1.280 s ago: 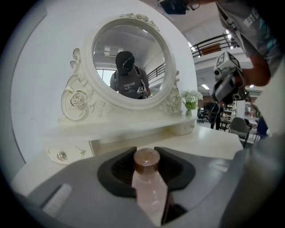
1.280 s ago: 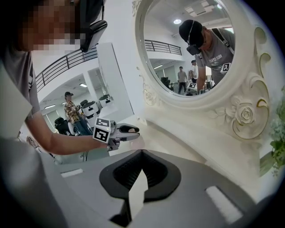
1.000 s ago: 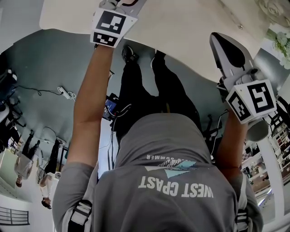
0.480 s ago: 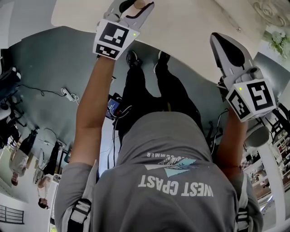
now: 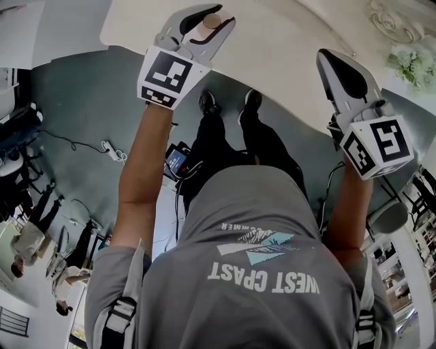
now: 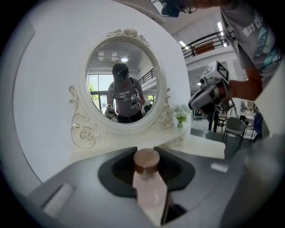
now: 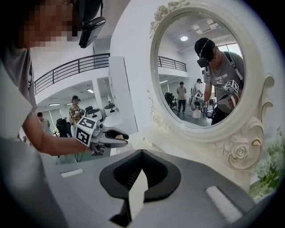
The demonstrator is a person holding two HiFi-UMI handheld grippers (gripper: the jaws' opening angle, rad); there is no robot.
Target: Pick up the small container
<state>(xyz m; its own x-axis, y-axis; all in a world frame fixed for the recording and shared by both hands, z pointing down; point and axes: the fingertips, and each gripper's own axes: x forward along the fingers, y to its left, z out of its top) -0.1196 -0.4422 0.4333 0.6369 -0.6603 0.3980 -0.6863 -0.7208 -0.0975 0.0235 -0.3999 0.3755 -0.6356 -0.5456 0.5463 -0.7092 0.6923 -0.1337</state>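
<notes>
The small container [image 6: 149,189] is a pale pink bottle with a brown cap [image 6: 146,161]. My left gripper [image 6: 146,152] is shut on it, and the cap pokes out between the jaws. In the head view the left gripper [image 5: 208,17] holds the container [image 5: 212,20] above the white dresser top [image 5: 286,48]. My right gripper [image 5: 328,58] hovers at the right over the dresser's edge, shut and with nothing in it. In the right gripper view its jaws [image 7: 141,153] meet at the tips, and the left gripper [image 7: 111,137] with the container shows at the left.
An oval mirror [image 6: 122,80] in an ornate white frame stands at the back of the dresser. A small vase of flowers [image 5: 409,61] sits at the dresser's right end. Below are grey floor, cables [image 5: 109,148] and the person's legs and shoes [image 5: 208,102].
The left gripper with the container has come further into the head view, lower and to the right, so its jaws and the brown cap now show. The right gripper has hardly moved.
</notes>
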